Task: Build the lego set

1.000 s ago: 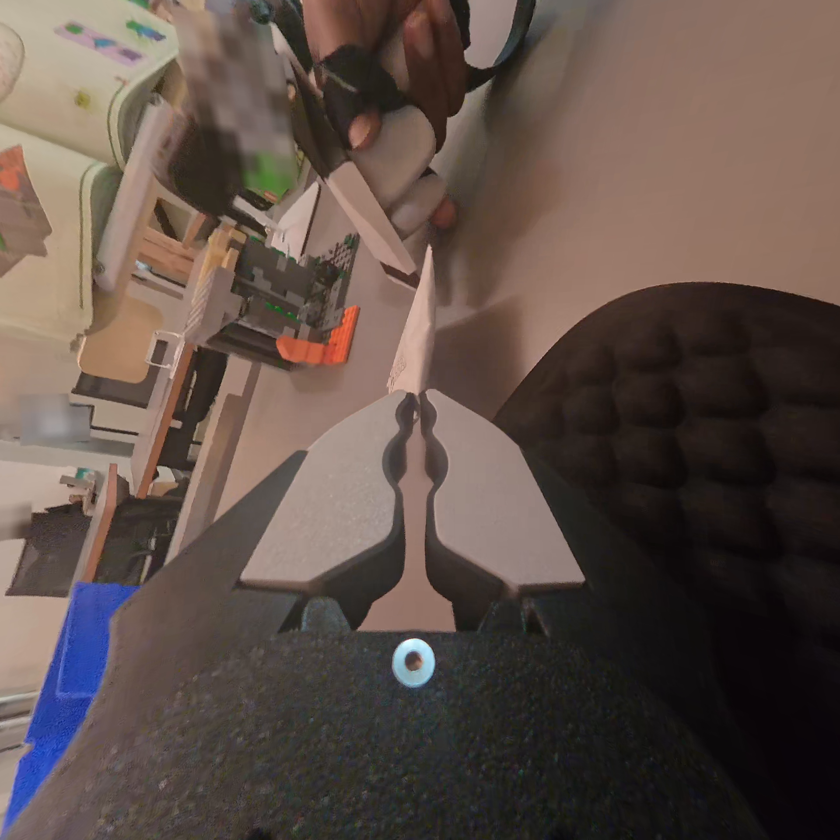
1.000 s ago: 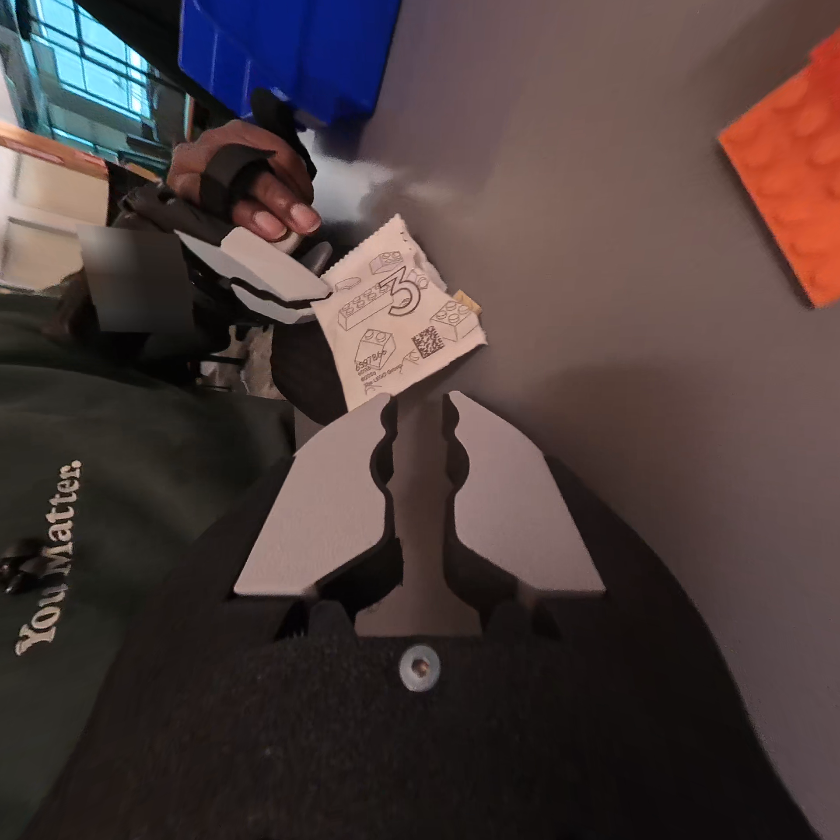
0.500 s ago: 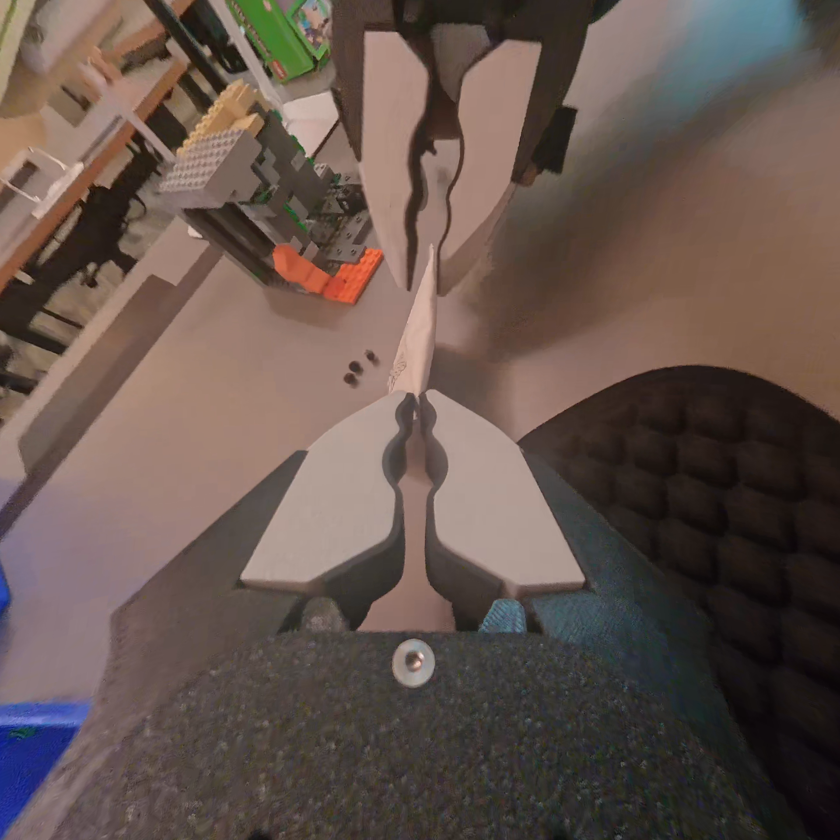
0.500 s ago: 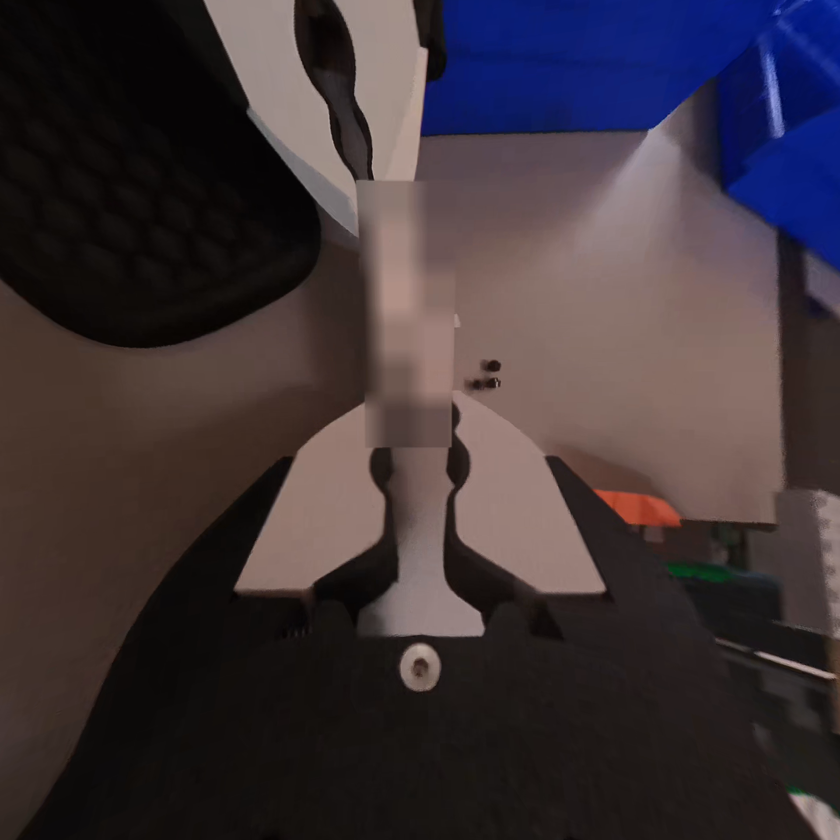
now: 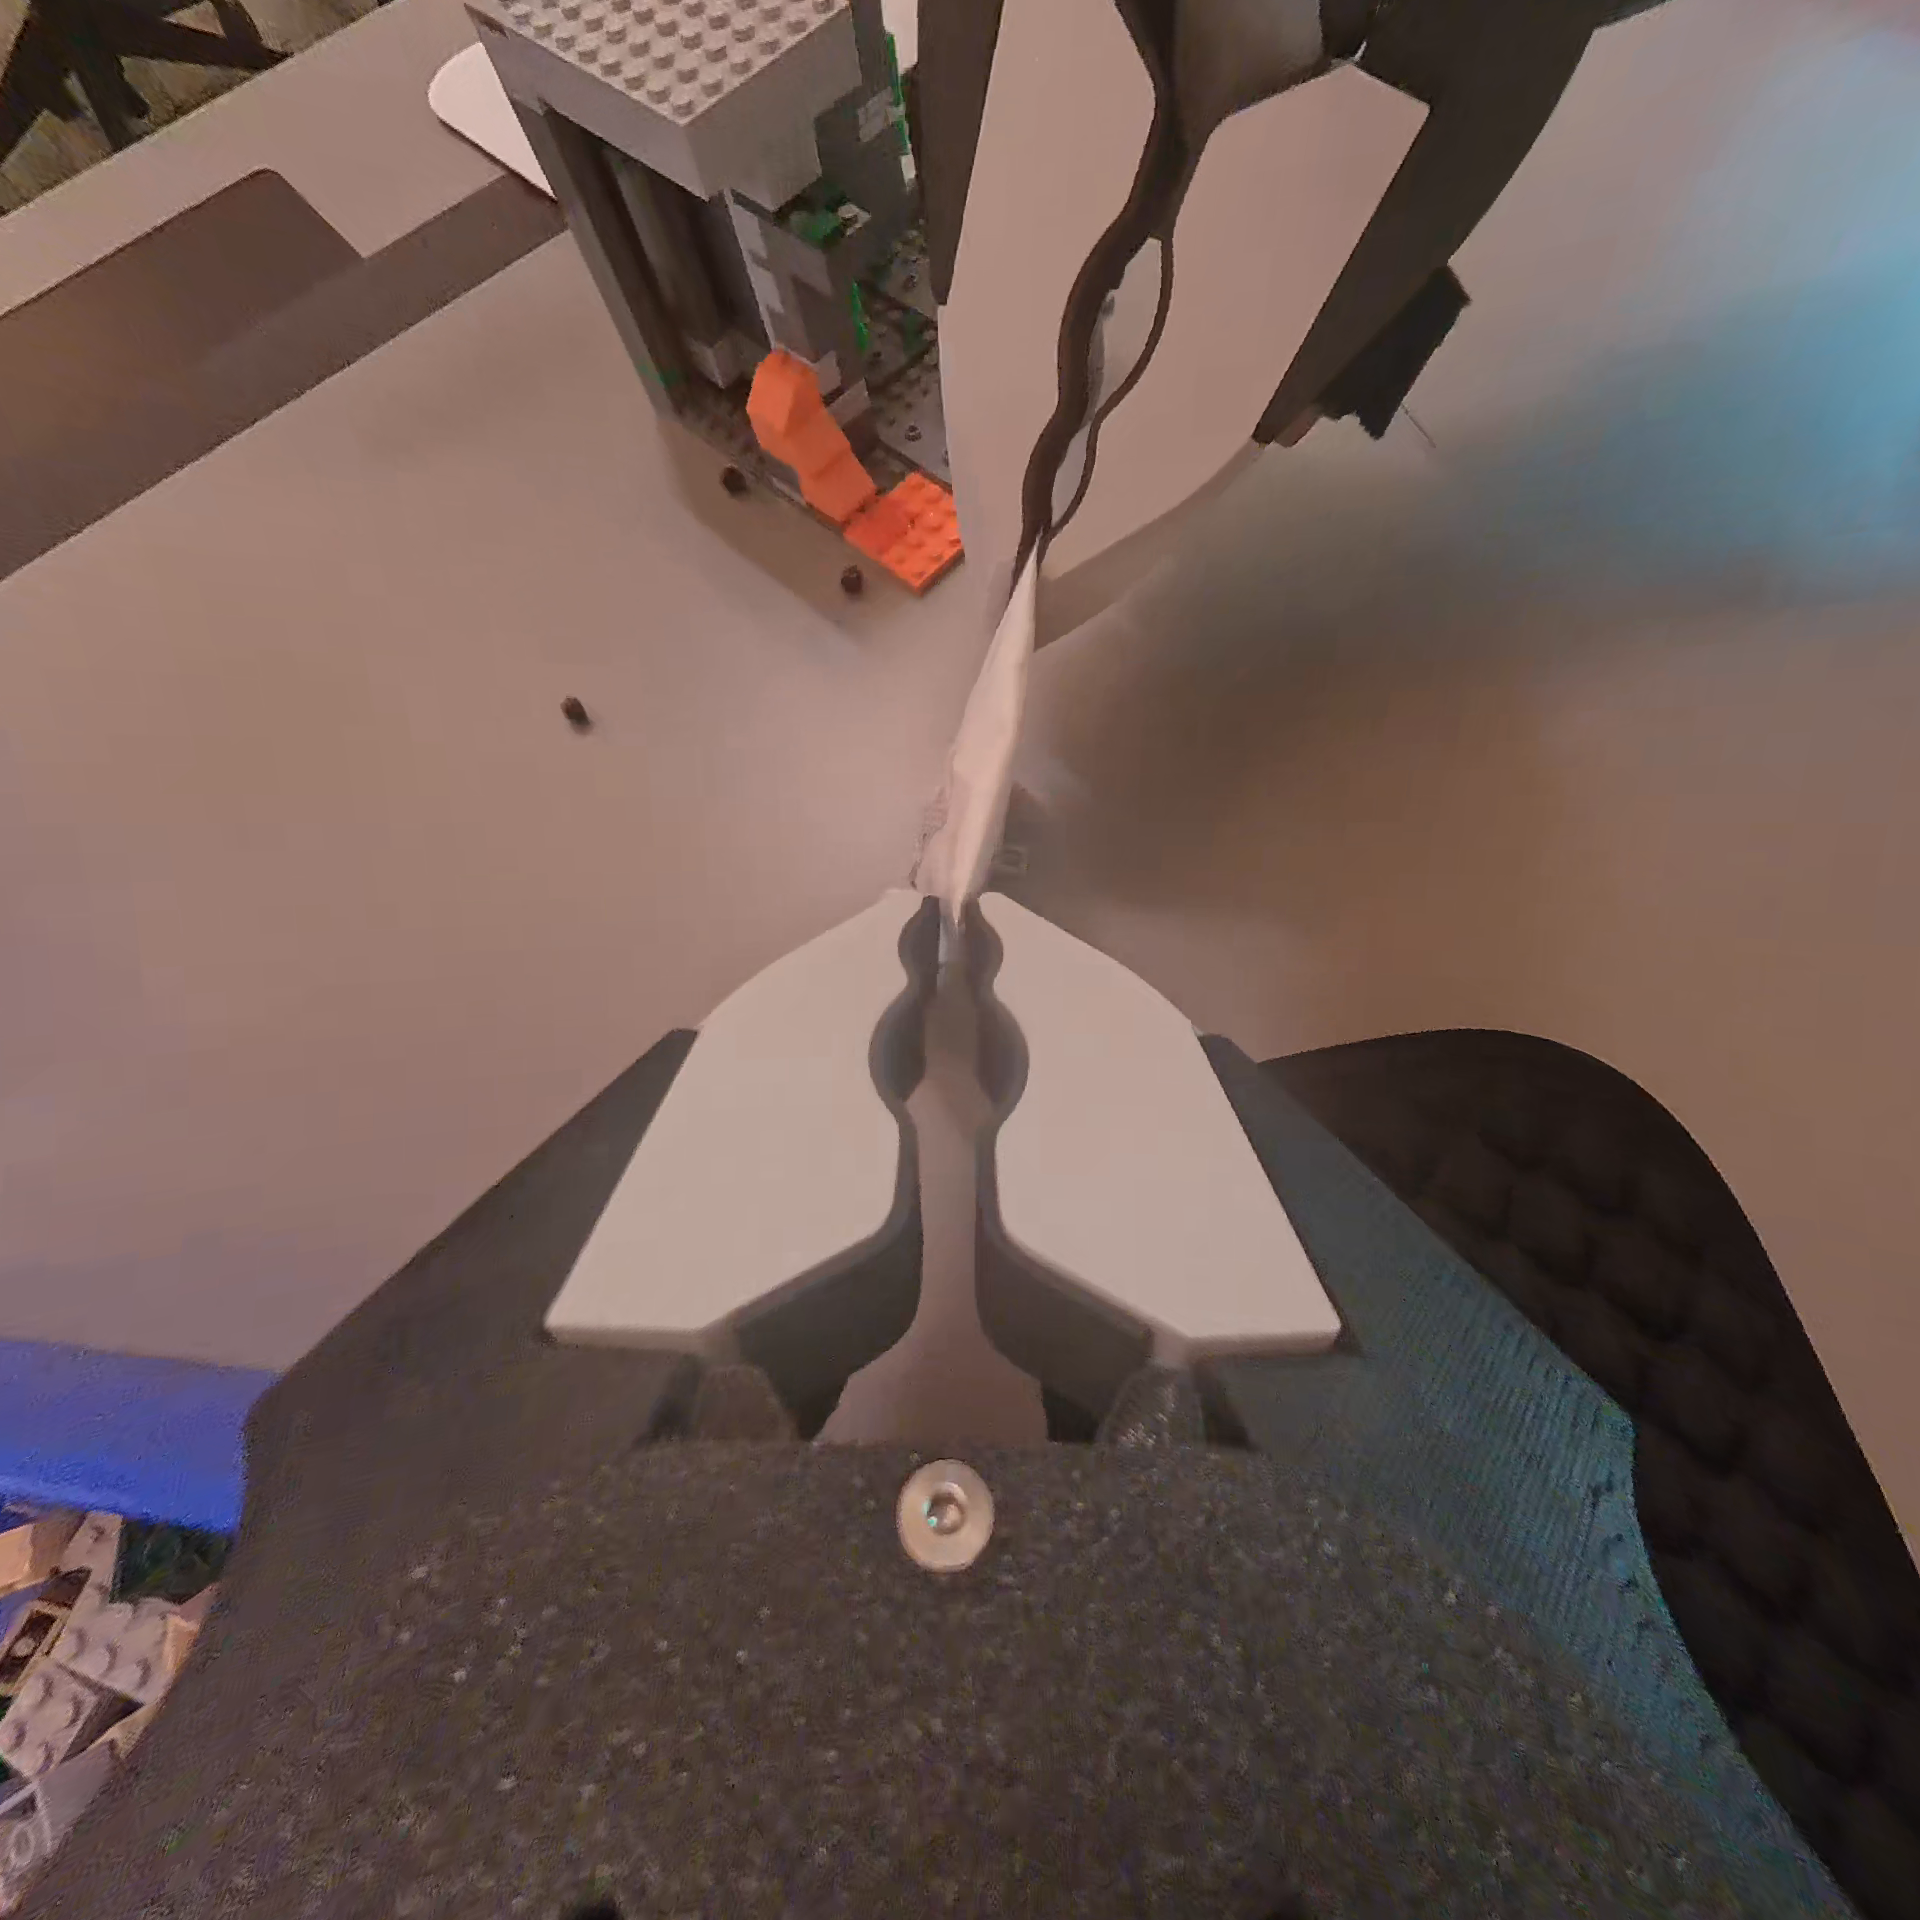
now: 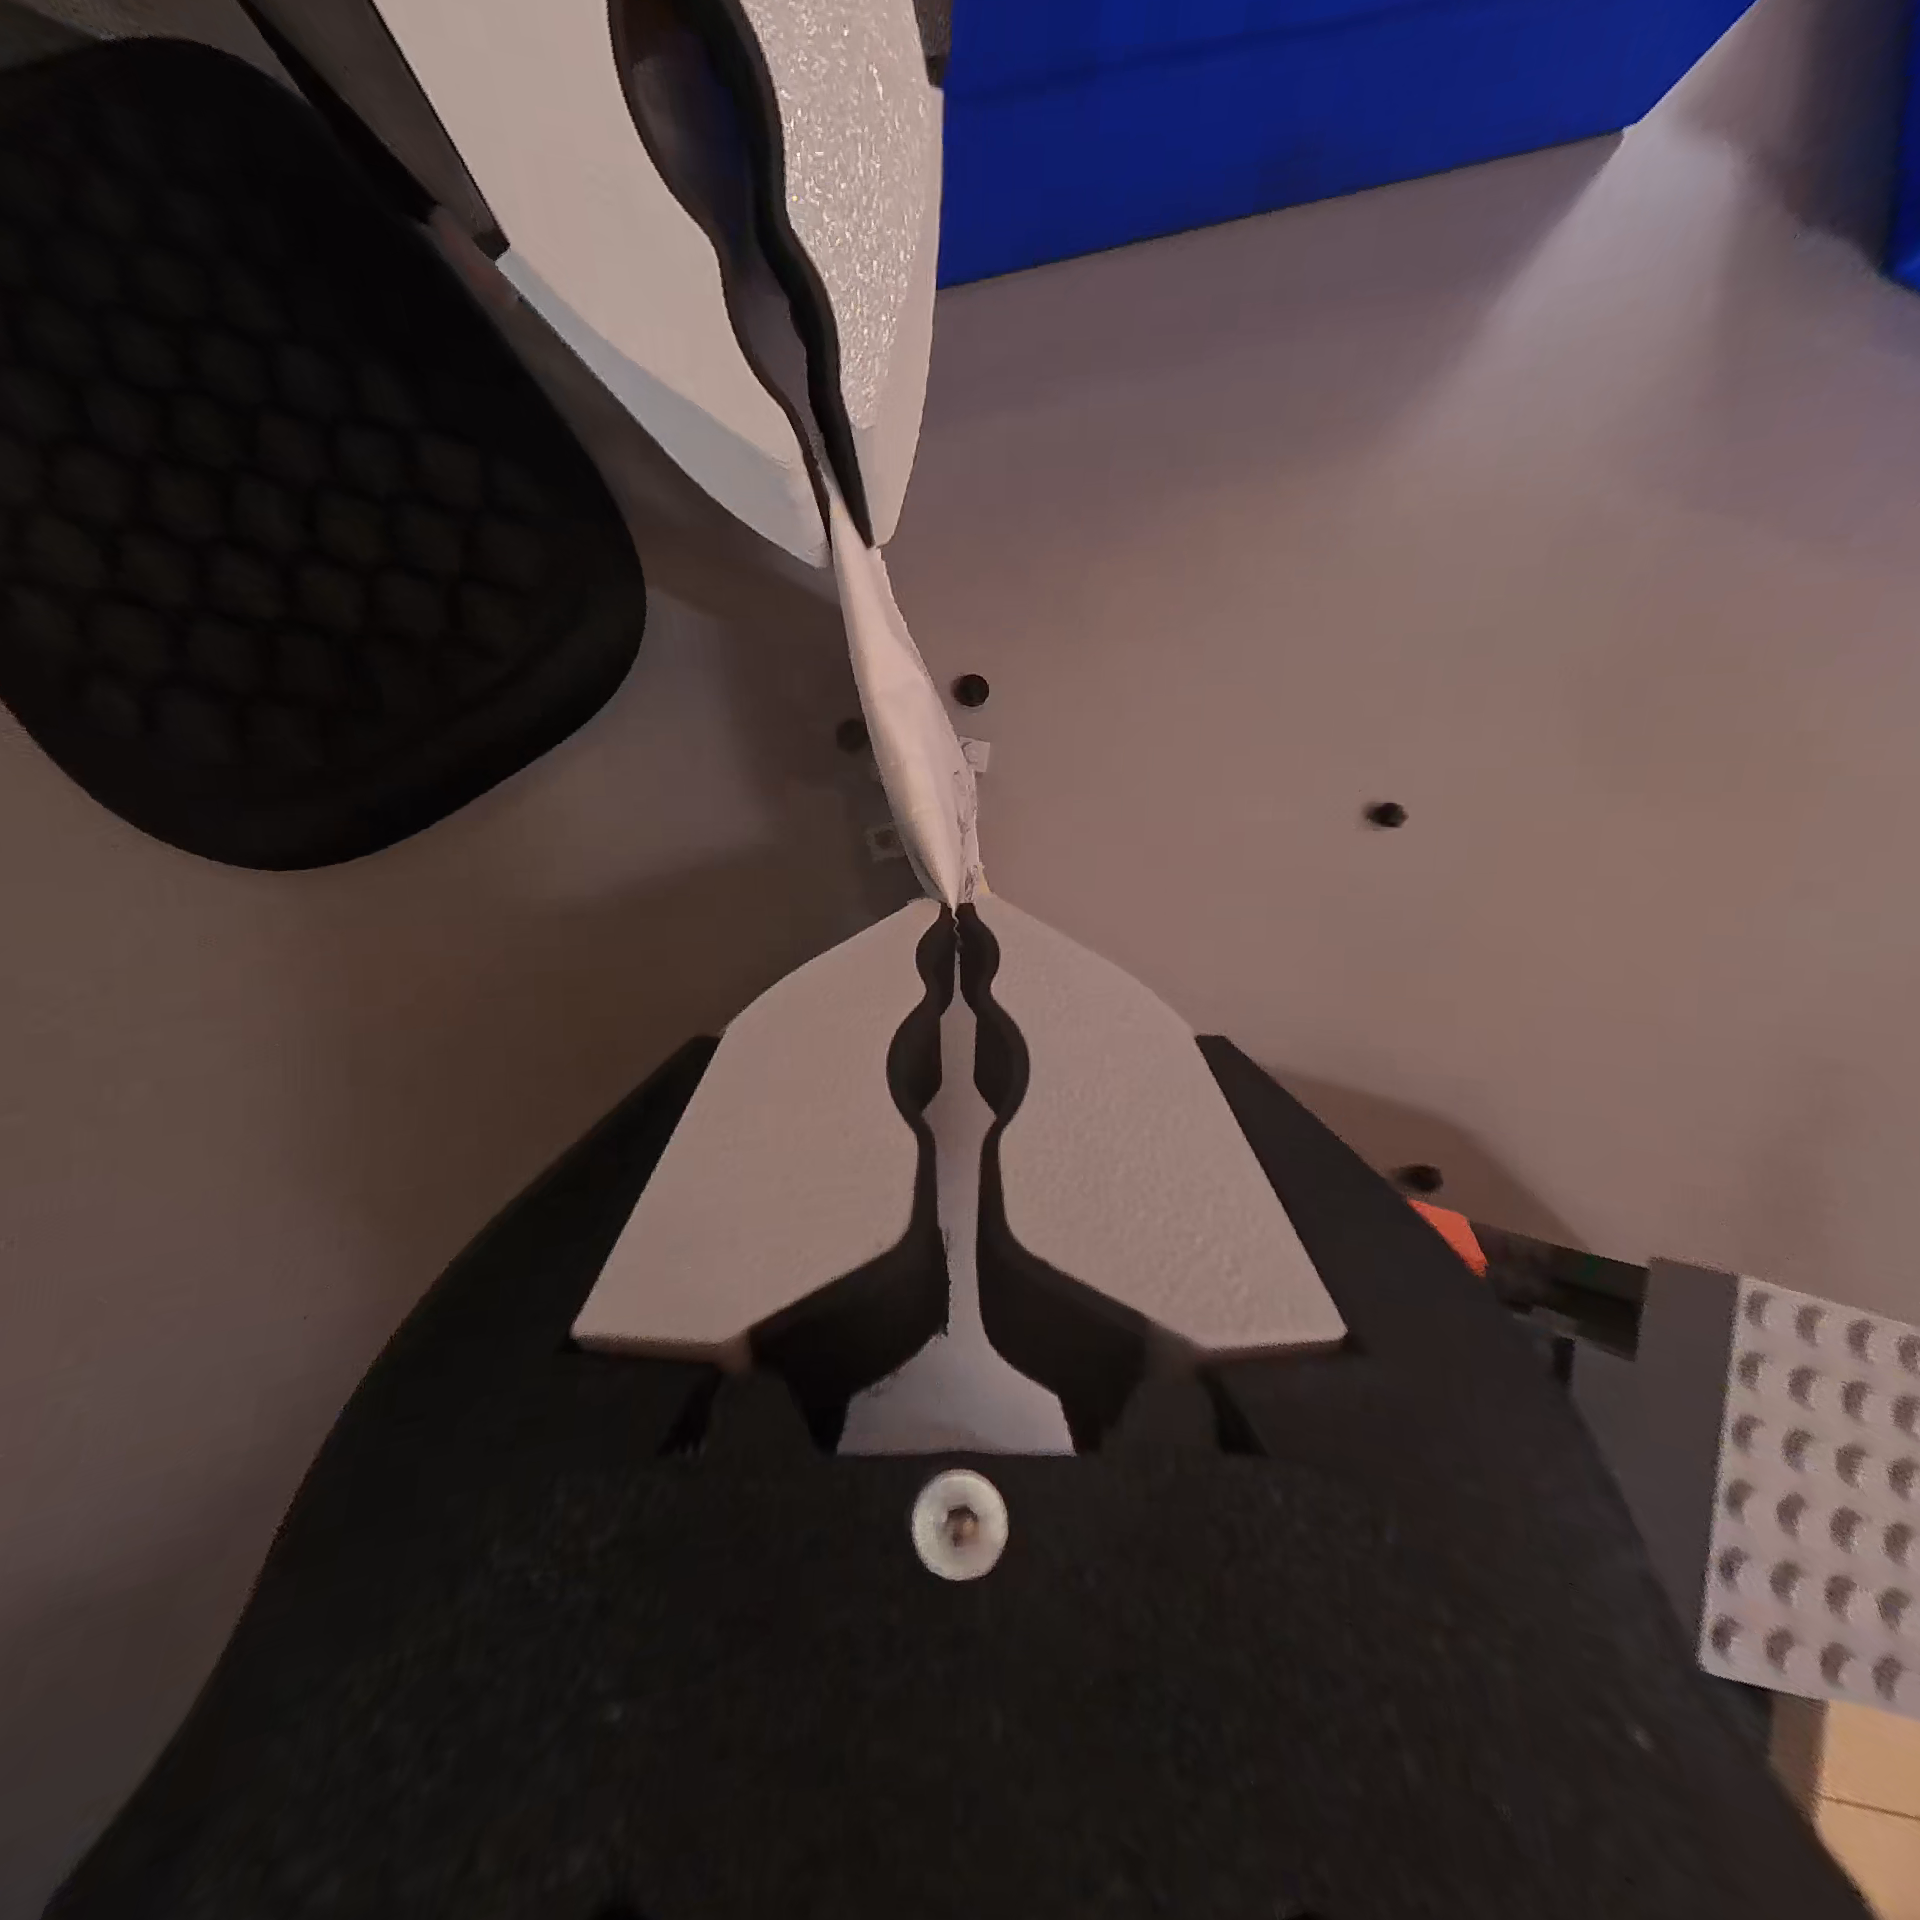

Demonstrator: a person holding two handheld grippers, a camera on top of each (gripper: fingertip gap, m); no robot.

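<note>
Two claws are seen clenched on one small white paper packet, which is stretched edge-on between them above the grey table; the packet is taken as the landmark for every place given below.

Left of the packet, in the left wrist view, a small dark stud is seen on the table, and beyond it, up and to the left of the packet, a grey brick-built model with an orange piece at its foot. A blue bin is seen far to the lower left, with loose grey bricks below it.

The left claw is shut on the near end of the packet, its pads pressed on the paper with almost no gap between them. The right claw is likewise closed to a sliver on the opposite end, the paper pinched at its very tips. Each claw is also seen from the other's camera, at the far end of the packet.

The packet appears taut and slightly twisted, so a pull from both ends is judged to be under way.

Right of the packet a black padded cushion is seen in the left wrist view.
</note>
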